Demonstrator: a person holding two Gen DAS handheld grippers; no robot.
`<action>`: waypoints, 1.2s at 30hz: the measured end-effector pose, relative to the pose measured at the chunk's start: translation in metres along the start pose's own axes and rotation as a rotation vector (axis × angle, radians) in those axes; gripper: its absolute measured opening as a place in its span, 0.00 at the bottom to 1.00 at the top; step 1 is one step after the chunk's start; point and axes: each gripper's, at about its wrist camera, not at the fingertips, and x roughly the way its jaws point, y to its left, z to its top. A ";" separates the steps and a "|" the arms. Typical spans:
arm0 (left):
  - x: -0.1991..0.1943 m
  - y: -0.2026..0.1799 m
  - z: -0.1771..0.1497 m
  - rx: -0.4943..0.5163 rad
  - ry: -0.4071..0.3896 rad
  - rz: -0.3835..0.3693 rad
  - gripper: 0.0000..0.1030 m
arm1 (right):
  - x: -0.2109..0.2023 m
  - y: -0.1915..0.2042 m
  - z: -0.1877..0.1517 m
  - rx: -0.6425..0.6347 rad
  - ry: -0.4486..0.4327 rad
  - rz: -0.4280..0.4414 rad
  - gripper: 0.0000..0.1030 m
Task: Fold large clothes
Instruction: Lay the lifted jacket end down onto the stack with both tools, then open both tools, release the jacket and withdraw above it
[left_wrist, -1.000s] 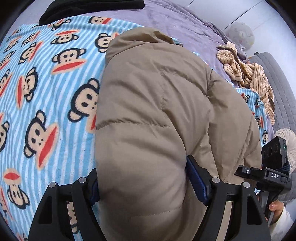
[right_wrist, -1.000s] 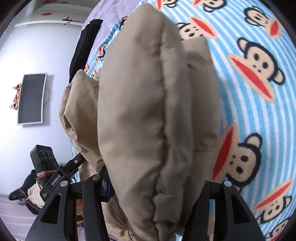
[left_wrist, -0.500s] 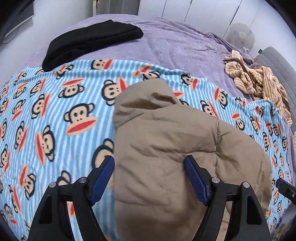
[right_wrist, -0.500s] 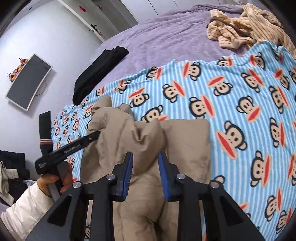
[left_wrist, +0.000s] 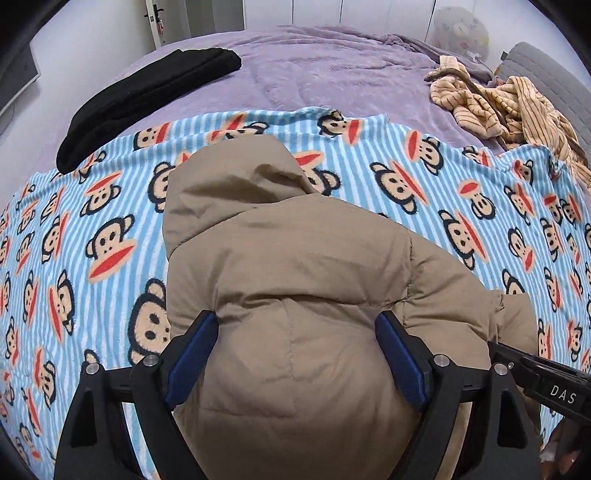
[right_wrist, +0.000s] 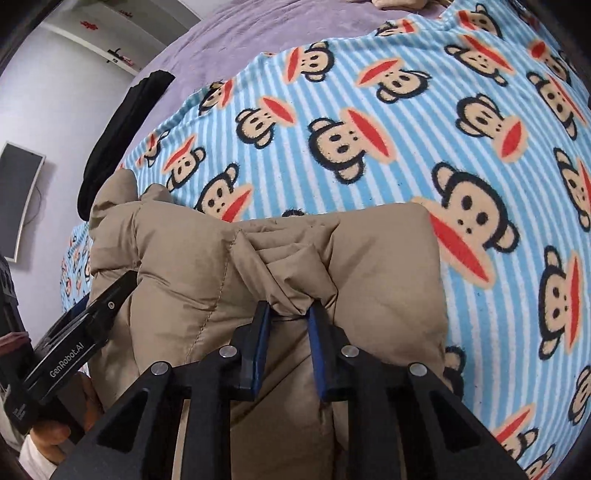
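Coat: the puffy tan coat (left_wrist: 295, 295) lies bunched on the monkey blanket (left_wrist: 92, 240).
Left gripper (left_wrist: 295, 354): its fingers stand wide apart, and the coat bulges up between them.
Right gripper (right_wrist: 288, 321): its fingers pinch a small fold of the coat.
Far past the fingers: a black cloth (left_wrist: 147, 99) on the purple bed cover (left_wrist: 332, 70).
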 end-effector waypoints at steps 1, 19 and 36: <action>-0.001 0.000 0.000 0.005 0.002 0.001 0.84 | -0.001 0.001 -0.001 -0.007 0.000 -0.006 0.20; -0.083 0.037 -0.077 -0.026 0.061 -0.002 0.84 | -0.069 0.016 -0.061 -0.093 0.008 -0.008 0.25; -0.106 0.040 -0.116 -0.051 0.119 -0.050 0.85 | -0.107 0.015 -0.124 -0.053 0.071 -0.058 0.38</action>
